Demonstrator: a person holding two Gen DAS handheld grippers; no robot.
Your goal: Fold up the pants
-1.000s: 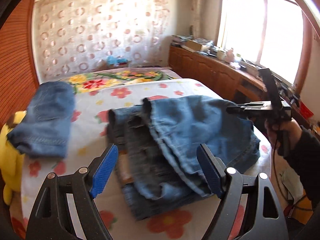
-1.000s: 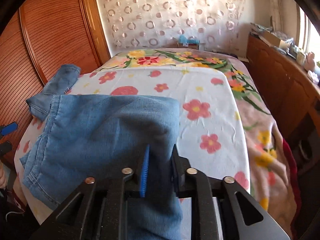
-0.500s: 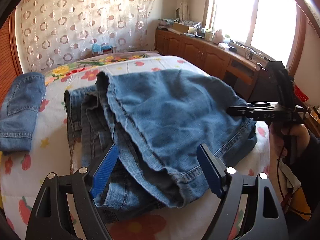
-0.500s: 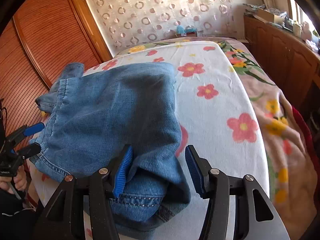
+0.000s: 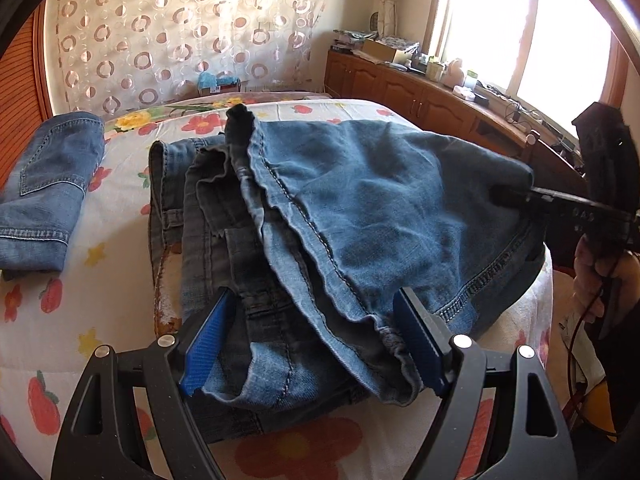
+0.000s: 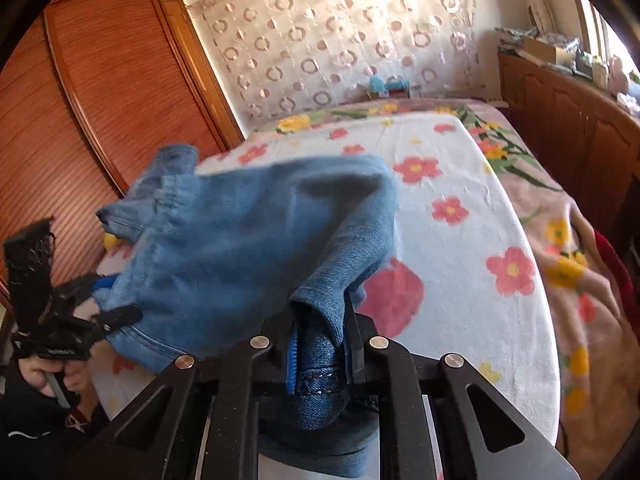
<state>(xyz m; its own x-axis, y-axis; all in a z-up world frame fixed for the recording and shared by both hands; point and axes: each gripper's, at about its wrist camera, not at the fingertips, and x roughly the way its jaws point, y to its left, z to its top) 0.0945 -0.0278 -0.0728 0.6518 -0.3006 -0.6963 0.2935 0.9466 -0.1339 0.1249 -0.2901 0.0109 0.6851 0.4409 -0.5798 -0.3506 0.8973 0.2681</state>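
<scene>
Both grippers are at the jeans (image 5: 376,200), which lie bunched in layers on my flowered bed (image 5: 52,320). My left gripper (image 5: 316,344) stands wide, its blue pads (image 5: 204,340) either side of the near folds at the bed's edge; denim lies between them, and the right-hand pad touches the hem, but neither pad presses in. My right gripper (image 6: 320,352) is closing on a fold of the jeans: in the right wrist view a ridge of dark denim with a stitched seam is pinched between the blue pad (image 6: 292,364) and the black finger opposite, and cloth spreads away from it in a raised sheet. In the left wrist view that same gripper (image 5: 508,196) comes in from the right, its tip at the far corner of the top layer, with a hand (image 5: 596,272) on the grip below and a dark sleeve behind. The top layer is lighter blue, its stitched hem running toward the left gripper; darker denim shows beneath it on the left. A second, folded pair (image 5: 44,192) rests apart at the bed's left side, near the wooden wardrobe (image 6: 112,92). Behind the bed hangs a curtain (image 5: 180,32) printed with rings; a wooden sideboard (image 5: 420,100) runs under the bright window.
</scene>
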